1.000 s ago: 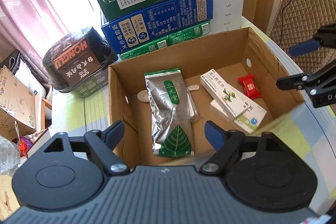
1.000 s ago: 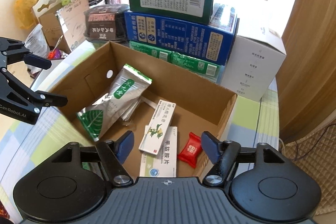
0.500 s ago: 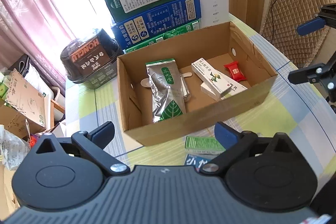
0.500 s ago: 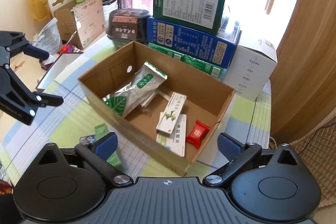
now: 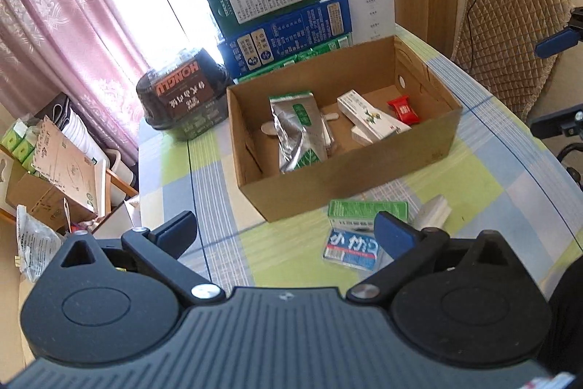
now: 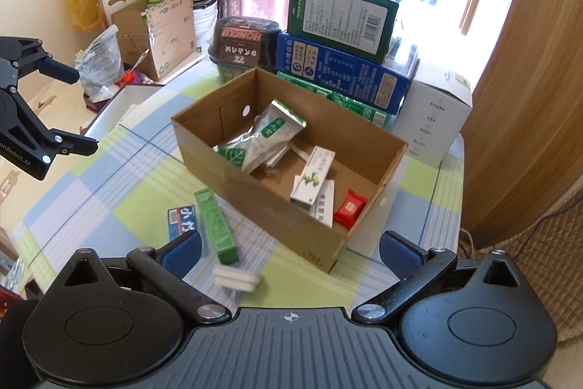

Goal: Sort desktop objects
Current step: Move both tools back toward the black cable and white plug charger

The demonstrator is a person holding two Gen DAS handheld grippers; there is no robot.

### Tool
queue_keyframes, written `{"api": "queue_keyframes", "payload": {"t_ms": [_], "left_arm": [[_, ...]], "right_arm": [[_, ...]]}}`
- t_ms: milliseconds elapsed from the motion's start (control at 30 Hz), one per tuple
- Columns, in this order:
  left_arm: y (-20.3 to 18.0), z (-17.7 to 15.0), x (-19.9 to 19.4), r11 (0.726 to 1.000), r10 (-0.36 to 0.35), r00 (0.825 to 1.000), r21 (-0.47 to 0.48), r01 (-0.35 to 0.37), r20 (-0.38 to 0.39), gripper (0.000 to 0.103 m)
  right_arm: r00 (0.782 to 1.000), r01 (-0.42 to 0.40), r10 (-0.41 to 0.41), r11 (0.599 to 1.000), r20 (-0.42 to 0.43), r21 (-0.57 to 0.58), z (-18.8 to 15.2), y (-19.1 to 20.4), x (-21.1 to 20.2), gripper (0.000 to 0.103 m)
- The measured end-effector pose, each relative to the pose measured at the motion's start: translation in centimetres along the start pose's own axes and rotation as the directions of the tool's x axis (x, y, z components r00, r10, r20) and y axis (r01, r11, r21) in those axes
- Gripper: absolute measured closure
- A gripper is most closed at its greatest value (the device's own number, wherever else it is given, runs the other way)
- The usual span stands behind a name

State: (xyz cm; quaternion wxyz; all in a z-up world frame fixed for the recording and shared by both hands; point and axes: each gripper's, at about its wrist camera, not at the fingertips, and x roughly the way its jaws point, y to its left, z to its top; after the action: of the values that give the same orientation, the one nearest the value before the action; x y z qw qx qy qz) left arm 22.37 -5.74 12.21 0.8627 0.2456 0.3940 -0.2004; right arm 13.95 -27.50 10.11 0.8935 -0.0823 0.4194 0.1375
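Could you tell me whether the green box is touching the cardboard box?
Apart: the left wrist view shows tablecloth between the green box and the cardboard box.

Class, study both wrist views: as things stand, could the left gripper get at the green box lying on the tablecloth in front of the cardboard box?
Probably yes. The left gripper is open and empty, and the green box lies in the open just ahead of it, outside the cardboard box. It rests partly on a blue packet, so that might shift.

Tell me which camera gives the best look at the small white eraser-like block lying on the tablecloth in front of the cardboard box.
The right wrist view. There the white block lies whole and unobstructed just beyond the left finger of the right gripper, layered edge visible. In the left wrist view the block is blurred and partly cut off by a finger of the left gripper.
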Motion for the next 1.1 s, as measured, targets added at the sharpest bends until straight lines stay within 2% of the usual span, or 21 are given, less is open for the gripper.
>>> {"api": "queue_keyframes", "payload": {"t_ms": [467, 667, 800, 967, 1100], "left_arm": [[-2.6, -7.2, 0.7, 0.998, -0.067, 0.996, -0.025, 0.066, -0.067, 0.001], [-4.8, -9.0, 1.8, 0.991, -0.128, 0.988, 0.025, 0.131, -0.085, 0.002], [-6.6, -9.5, 2.7, 0.979, -0.185, 0.979, 0.073, 0.191, -0.082, 0.002], [-9.2, -10.0, 4.4, 0.955, -0.232, 0.968, 0.168, 0.245, -0.096, 0.006], [-11.0, -10.2, 6.5, 0.931, -0.258, 0.960, 0.236, 0.278, -0.112, 0.009]], "right_arm": [[0.999, -0.016, 0.015, 1.000, -0.051, -0.005, -4.1, 1.7, -0.6, 0.002], [0.996, -0.041, 0.041, 0.999, -0.082, 0.012, -5.4, 2.0, 0.3, 0.002], [0.994, -0.058, 0.049, 0.994, -0.097, -0.091, -6.5, 3.0, 1.5, 0.002], [0.990, -0.124, 0.100, 0.958, -0.101, -0.258, -8.0, 3.9, 3.1, 0.002], [0.985, -0.148, 0.112, 0.935, -0.130, -0.321, -8.5, 3.9, 5.1, 0.002]]}}
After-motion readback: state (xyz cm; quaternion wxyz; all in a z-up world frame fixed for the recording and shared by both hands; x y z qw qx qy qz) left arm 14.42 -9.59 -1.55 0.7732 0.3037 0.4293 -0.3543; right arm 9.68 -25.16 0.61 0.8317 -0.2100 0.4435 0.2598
